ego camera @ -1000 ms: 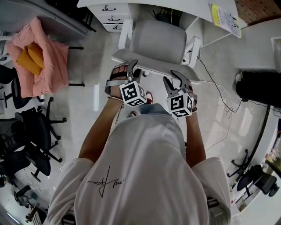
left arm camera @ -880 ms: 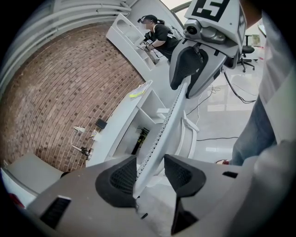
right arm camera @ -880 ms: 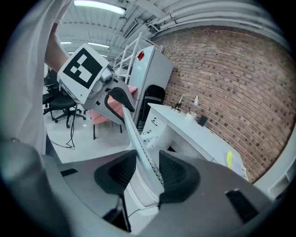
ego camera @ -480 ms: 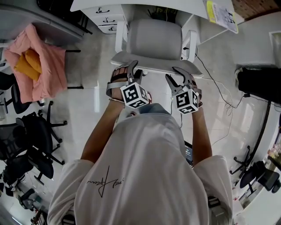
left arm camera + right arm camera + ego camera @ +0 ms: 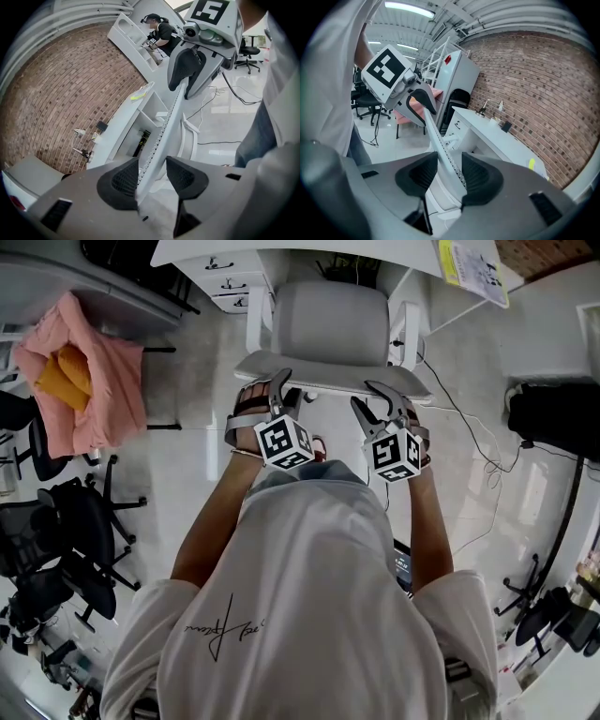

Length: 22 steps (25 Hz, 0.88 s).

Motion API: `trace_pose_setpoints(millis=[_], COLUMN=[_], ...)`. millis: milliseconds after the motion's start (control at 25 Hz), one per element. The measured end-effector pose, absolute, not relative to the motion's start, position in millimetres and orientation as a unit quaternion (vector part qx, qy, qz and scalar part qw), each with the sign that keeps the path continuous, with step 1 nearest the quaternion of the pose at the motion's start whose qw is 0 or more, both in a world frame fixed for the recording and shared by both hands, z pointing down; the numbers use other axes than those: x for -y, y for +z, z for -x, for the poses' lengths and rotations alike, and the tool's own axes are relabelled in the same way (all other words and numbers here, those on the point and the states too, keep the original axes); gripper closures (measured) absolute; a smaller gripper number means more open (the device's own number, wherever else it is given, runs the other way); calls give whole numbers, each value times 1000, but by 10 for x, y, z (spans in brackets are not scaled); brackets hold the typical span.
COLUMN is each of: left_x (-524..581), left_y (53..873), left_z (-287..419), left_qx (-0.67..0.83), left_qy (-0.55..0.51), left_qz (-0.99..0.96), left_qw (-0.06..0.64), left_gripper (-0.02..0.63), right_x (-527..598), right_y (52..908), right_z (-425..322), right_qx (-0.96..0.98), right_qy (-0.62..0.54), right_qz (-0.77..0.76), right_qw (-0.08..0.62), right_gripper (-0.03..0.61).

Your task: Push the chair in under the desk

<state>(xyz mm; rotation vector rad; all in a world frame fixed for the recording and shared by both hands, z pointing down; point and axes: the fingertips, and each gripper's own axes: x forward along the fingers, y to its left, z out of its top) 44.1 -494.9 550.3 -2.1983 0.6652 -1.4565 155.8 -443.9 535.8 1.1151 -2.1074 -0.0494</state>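
At far left, one chair draped in pink cloth (image 5: 84,381) and a cluster of black chairs (image 5: 66,531) stand well apart from the rest. Left tongs (image 5: 152,174) are narrow, clamped on the backrest top of the grey chair (image 5: 328,320); right tongs (image 5: 450,172) clamp the same edge further right. That edge runs left to right, parallel to the worktop (image 5: 281,249), and the seat faces the worktop, its front close to the rim. Two armrests (image 5: 258,320) flank the seat, the left near the drawer unit (image 5: 230,277), the right near the worktop's side panel (image 5: 450,310). Open floor (image 5: 187,456) lies on either side; cables (image 5: 469,442) trail on the right.
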Motion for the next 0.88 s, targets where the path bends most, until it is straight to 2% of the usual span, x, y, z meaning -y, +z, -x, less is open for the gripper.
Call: trace_pose_setpoints(millis=[640, 880], left_x=[4889, 4890], left_y=[5498, 5443], left_z=[-404, -389], left_qx=[-248, -256], left_qy=[-496, -472], left_qz=[800, 822], left_qw=[229, 191], left_gripper=[430, 420], right_x=[4386, 4400], right_y=[5390, 5356], right_z=[-1516, -1492], right_qx=[807, 797], right_qy=[-43, -32], right_qz=[-458, -465], right_qw=[370, 383], right_gripper=[399, 400])
